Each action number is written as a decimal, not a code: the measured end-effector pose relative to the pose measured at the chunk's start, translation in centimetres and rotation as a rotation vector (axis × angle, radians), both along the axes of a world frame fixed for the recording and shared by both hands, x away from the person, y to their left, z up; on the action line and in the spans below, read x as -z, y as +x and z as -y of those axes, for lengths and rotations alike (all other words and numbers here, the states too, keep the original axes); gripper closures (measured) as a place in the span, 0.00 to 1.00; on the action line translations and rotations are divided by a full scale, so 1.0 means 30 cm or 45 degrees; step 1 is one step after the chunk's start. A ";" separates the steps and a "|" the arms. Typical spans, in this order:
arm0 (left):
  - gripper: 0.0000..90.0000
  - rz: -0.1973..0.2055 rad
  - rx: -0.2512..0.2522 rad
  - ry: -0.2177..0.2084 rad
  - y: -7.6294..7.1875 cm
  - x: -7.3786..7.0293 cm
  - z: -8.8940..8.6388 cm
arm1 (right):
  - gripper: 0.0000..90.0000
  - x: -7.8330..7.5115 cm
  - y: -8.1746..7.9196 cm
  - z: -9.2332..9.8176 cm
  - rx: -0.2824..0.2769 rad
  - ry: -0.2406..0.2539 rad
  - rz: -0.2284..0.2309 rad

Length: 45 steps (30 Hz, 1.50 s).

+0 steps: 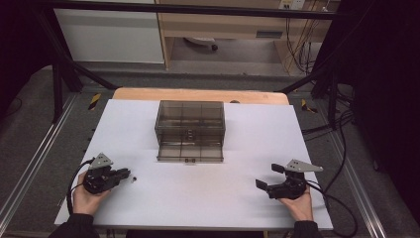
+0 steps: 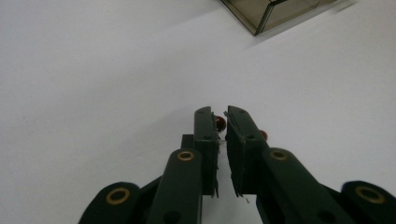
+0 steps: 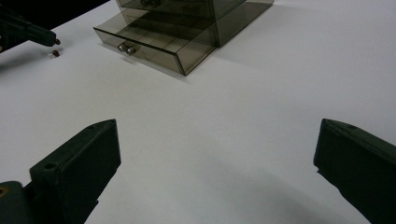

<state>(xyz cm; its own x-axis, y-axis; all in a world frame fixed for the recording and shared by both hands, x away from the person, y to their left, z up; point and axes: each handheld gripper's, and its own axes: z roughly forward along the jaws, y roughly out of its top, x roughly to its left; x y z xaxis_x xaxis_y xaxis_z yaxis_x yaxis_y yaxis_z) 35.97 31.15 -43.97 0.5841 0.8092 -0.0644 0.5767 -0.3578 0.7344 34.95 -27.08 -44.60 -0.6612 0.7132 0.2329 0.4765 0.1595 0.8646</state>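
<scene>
Down at the near edge of the white tabletop [image 1: 198,208], two hands hold two sets of tongs. The left tongs [image 1: 125,173] lie low on the sheet, pointing to the right, jaws drawn almost together with just a sliver of gap. In the left gripper view a small dark-red bead [image 2: 220,122] sits right at the tips between the jaws, and a second red bead [image 2: 263,135] peeks out just beside the right-hand jaw; whether the first is truly pinched or only resting at the tips, I cannot tell. From the right gripper view I count two such beads, one at the left tongs' tip and one just beside it on the sheet. So the beads lie directly ahead of the left tongs, well apart from the right hand: the left is clearly nearer. The right tongs [image 1: 269,176] sit at the near right, jaws spread wide and holding nothing, aimed leftward and inward. Farther up, mid-tabletop, stands one smoky translucent drawer box [image 1: 190,119], its bottom drawer [image 3: 154,49] pulled out toward the person, long side running left to right, two small knobs on its front, dividers inside. My guess: the beads are meant for that open drawer, ahead and to the right of the left tongs.
</scene>
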 end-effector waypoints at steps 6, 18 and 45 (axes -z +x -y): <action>0.92 0.004 0.004 -0.001 0.000 -0.014 0.014 | 0.01 0.000 0.000 0.000 -0.001 -0.002 -0.002; 0.92 0.023 0.020 -0.009 0.012 -0.061 0.053 | 0.01 0.004 0.001 -0.003 -0.001 -0.015 -0.011; 0.92 0.065 0.107 -0.021 0.078 -0.175 0.229 | 0.01 0.005 0.002 -0.004 -0.002 -0.024 -0.013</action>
